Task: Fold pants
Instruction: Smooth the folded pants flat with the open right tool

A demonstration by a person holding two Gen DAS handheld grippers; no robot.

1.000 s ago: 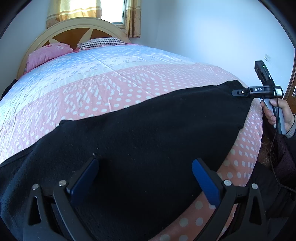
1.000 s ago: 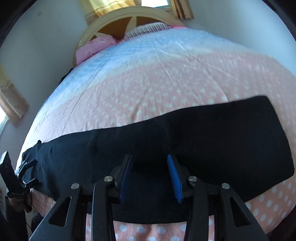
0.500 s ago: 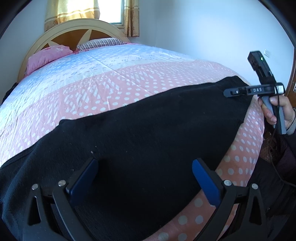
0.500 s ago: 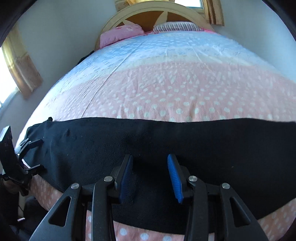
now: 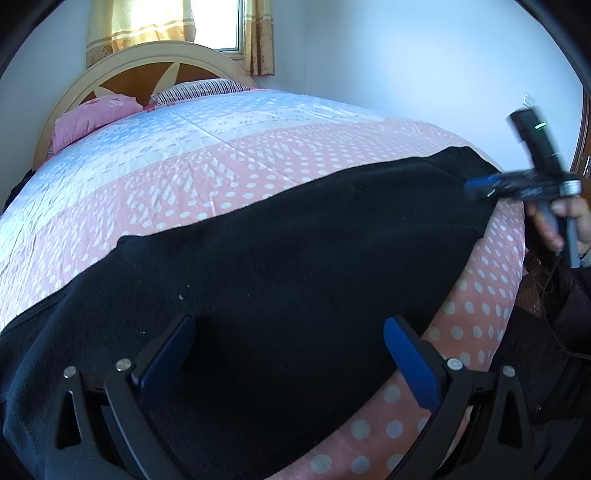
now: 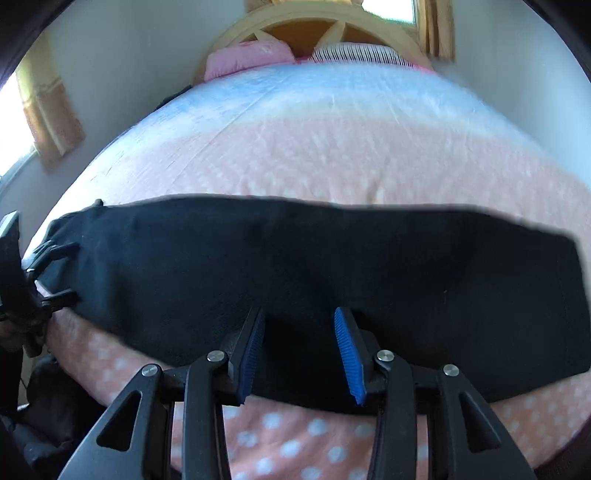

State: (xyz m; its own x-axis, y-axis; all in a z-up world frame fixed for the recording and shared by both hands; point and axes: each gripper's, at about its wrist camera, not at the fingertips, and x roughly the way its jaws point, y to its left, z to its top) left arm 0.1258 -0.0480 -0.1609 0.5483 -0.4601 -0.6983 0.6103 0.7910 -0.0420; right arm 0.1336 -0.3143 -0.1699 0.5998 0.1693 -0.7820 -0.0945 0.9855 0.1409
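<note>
Black pants (image 5: 295, 258) lie flat as a long band across the near part of the bed. In the left wrist view my left gripper (image 5: 288, 354) is open wide just above one end of the pants, with nothing between its blue pads (image 5: 166, 354). In the right wrist view the pants (image 6: 332, 266) stretch from left to right. My right gripper (image 6: 300, 350) hovers open over their near edge with nothing gripped. The left gripper (image 6: 55, 269) shows at the pants' far left end, fingers spread. The right gripper (image 5: 480, 188), blurred, sits at the pants' right end, held by a hand (image 5: 576, 221).
The bed's pink dotted quilt (image 5: 258, 158) turns pale blue toward the headboard (image 5: 147, 62). A pink pillow (image 5: 96, 118) and a striped pillow (image 5: 199, 88) lie there. White walls and a curtained window (image 5: 218, 22) stand behind. A person's dark clothing (image 5: 554, 350) fills the right edge.
The right gripper has dropped and shifted left toward the pants' end, and its view has swung and blurred. The left gripper has barely moved. The pants lie as before.
</note>
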